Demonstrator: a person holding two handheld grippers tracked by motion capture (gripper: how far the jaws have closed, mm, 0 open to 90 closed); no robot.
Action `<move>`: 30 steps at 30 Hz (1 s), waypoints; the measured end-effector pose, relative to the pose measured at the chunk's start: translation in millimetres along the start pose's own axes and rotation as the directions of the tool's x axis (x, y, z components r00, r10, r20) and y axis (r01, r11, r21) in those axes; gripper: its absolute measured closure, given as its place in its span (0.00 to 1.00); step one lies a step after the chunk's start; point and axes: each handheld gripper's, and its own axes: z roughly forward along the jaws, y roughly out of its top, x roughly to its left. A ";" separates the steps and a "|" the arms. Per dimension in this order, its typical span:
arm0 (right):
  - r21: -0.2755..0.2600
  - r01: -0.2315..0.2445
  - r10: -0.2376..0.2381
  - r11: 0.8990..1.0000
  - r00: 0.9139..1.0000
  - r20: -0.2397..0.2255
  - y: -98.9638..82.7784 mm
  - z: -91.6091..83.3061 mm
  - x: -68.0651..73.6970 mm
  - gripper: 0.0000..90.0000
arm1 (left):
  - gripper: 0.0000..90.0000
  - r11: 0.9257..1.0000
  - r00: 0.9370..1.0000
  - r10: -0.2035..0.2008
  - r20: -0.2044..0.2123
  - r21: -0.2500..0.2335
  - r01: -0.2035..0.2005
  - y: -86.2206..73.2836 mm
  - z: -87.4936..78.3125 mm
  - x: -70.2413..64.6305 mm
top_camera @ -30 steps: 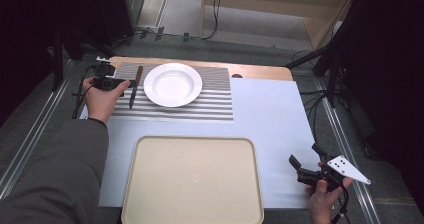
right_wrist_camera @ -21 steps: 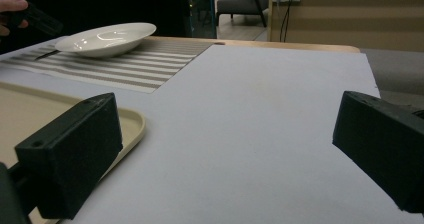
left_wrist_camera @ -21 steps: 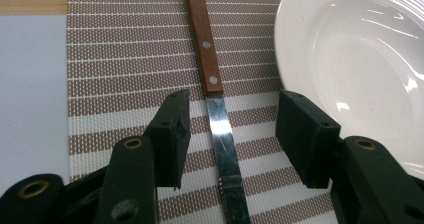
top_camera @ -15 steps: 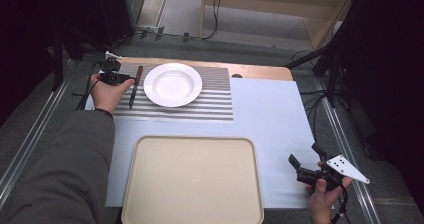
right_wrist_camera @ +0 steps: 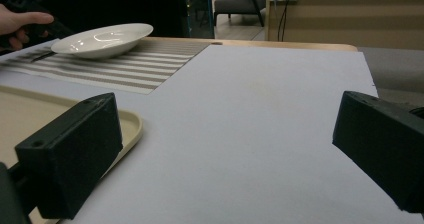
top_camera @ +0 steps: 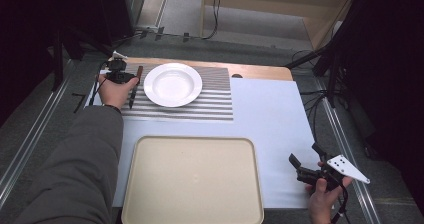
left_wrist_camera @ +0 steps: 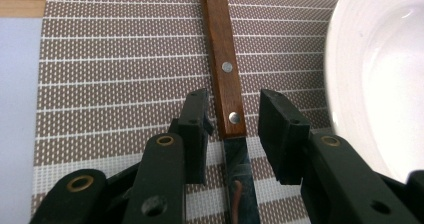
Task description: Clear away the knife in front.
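A pale wooden cabinet point(top_camera: 280, 14) stands beyond the table's point(top_camera: 260, 73) far edge on a grey floor point(top_camera: 185, 9). Black cables point(top_camera: 216, 9) run beside it, dark stands point(top_camera: 335, 64) flank the table, and the room's edges are dim.

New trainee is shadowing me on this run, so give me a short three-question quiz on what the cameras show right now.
1. True or false: the left gripper is already clamped on the knife.
2. Which lies nearest the person: (a) the white plate, (b) the beige tray, (c) the striped placemat?
3. Fill in: the right gripper hangs over the ____ table cover, with nothing between its jaws.

Key
1. False: its jaws have just been closing and straddle the wooden handle where it meets the blade, with gaps showing on both sides.
2. b
3. pale blue
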 end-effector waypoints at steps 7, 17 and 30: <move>0.000 -0.001 0.001 1.000 1.000 0.007 -0.1 0.3 -0.3 0.00 | 0.77 1.000 0.999 0.013 -0.035 -0.015 -0.014 -0.6 6.2 -3.1; -0.001 -0.007 0.007 1.000 1.000 0.007 -0.1 0.5 -0.6 0.00 | 0.85 0.996 0.994 0.084 -0.066 0.003 -0.084 -4.6 1.6 -5.0; -0.004 -0.005 0.005 1.000 1.000 -0.001 0.0 0.2 -0.7 0.00 | 0.85 0.997 0.997 0.063 -0.035 -0.033 -0.065 -9.4 -26.2 6.2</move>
